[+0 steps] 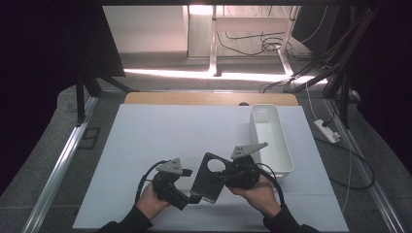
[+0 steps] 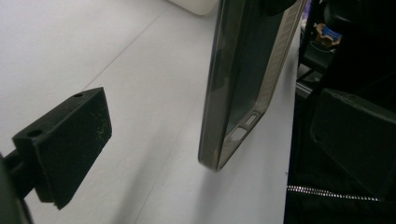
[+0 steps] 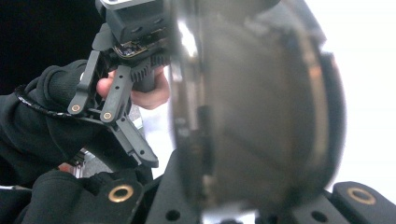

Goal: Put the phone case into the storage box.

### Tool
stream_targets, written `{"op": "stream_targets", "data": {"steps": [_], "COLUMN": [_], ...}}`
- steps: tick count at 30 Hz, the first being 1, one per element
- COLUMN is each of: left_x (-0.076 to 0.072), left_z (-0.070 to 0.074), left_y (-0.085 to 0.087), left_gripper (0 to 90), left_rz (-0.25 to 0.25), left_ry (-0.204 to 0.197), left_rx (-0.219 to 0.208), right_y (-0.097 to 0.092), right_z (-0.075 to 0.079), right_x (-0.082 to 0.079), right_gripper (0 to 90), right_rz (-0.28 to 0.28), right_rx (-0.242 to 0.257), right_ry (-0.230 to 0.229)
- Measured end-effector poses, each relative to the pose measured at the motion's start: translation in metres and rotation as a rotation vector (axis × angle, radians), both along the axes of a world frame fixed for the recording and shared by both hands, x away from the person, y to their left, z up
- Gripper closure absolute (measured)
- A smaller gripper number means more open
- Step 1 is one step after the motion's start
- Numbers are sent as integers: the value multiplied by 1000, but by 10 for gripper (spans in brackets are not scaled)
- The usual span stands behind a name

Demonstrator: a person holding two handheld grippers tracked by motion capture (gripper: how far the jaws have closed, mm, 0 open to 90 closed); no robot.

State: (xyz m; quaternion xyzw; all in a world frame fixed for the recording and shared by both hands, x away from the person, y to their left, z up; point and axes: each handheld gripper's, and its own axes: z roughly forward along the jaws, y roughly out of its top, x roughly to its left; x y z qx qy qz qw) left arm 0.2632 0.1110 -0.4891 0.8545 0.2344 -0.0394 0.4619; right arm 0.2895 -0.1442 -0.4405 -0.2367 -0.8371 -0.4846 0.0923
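Note:
A dark, see-through phone case (image 1: 208,177) is held tilted just above the white mat, with my right gripper (image 1: 222,175) shut on its upper right edge near the round camera hole. In the right gripper view the case (image 3: 252,107) is a close blur standing between the jaws of my right gripper (image 3: 261,212). My left gripper (image 1: 194,198) reaches in from the left at the case's lower end. In the left gripper view my left gripper (image 2: 215,140) stands open, and the case (image 2: 243,79) hangs edge-on between its pads (image 2: 70,140) without touching either.
A long white bin (image 1: 272,138) lies on the right side of the white mat (image 1: 160,141). A wooden table edge (image 1: 209,98) runs behind the mat. Metal frame rails flank both sides, and cables lie at the right and back.

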Motion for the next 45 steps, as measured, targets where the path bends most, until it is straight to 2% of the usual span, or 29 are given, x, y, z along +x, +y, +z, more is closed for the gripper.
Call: {"op": "stream_targets", "data": {"steps": [7,11,15,19,20,22,23,24,25,26,32,38,41,45], "left_x": [-1,-1,-3,-4,-4,-4,-4,-4,-3,-2,0,1,-1,-3], "left_z": [-1,0,1,1,1,1,1,1,1,1,2,2,5,8], "left_y": [-7,-9,-12,-13,-13,-12,-12,-11,-10,-10,-6,-4,-6,-6], "left_gripper": [0,1,56,213,296,397,452,452,538,575,751,820,848,852], "left_rz": [-44,-58,-70,-110,-120,-124,-137,-150,-164,-174,-179,-216,-226,-215], "left_ry": [10,11,1,11,17,22,34,40,57,65,78,92,83,63], "left_rx": [-6,-9,14,8,-1,-5,-10,-23,-37,-53,-76,-105,-77,-55], "right_y": [5,6,9,10,10,10,10,10,10,10,10,9,9,9], "right_z": [0,0,0,0,0,0,0,0,1,1,1,2,1,2], "right_x": [-2,-3,-5,-6,-6,-6,-6,-6,-6,-6,-5,-6,-5,-6], "right_gripper": [848,848,848,848,848,848,848,848,848,849,848,843,823,794], "right_rz": [53,65,86,103,106,112,116,116,119,121,144,166,177,167], "right_rx": [-2,2,3,4,4,4,6,6,11,11,32,50,59,57], "right_ry": [-14,-19,-30,-37,-39,-43,-44,-44,-43,-42,-27,-30,-26,-56]}}
